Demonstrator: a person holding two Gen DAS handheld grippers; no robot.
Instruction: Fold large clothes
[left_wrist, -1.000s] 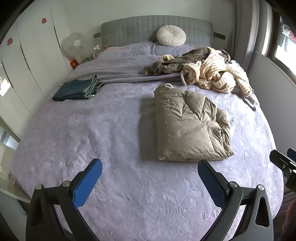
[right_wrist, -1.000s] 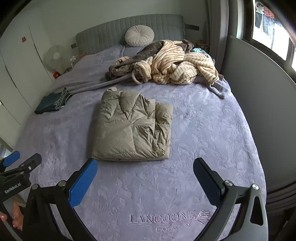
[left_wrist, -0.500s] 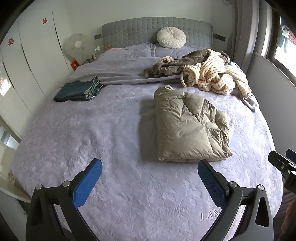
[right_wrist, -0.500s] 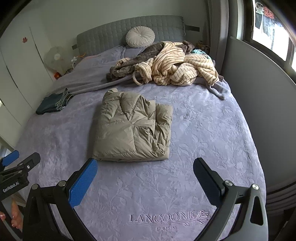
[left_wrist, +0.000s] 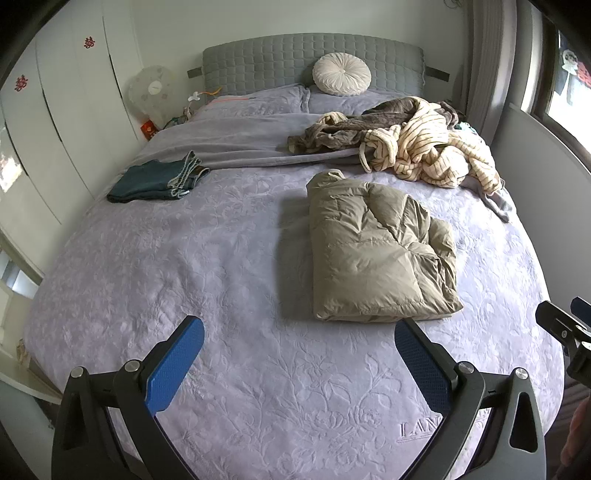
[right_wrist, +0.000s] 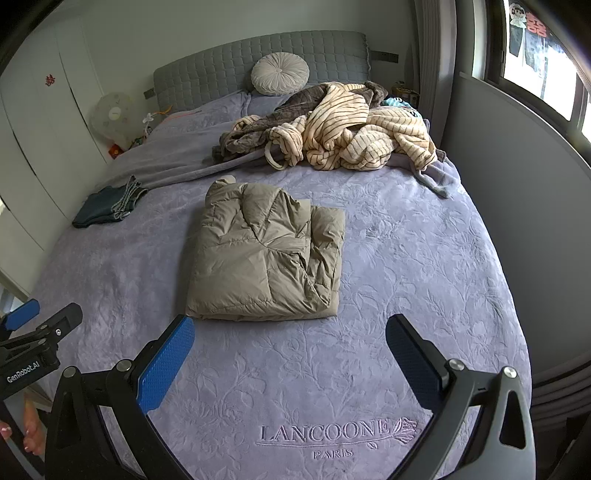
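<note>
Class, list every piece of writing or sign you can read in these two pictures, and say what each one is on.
"LANCOONE PARIS": stitched on the bedspread.
"LAN": same stitching, cut off, left view.
"GenRobot.AI": on the left gripper.
Red signs on the wardrobe doors: too small to read.
Window decorations: blurred.

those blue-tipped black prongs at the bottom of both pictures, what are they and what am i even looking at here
Each pair of prongs is a handheld two-finger gripper; a person carries one in each hand, and a wide-angle camera on each looks forward along its fingers. One picture comes from the left gripper, the other from the right gripper. Both are open and hold nothing, hovering over the near end of a bed with a lilac cover. On it lie a folded tan puffer jacket, folded jeans to the left, and a rumpled heap of striped and brown clothes near the headboard, with a round cushion behind.
</note>
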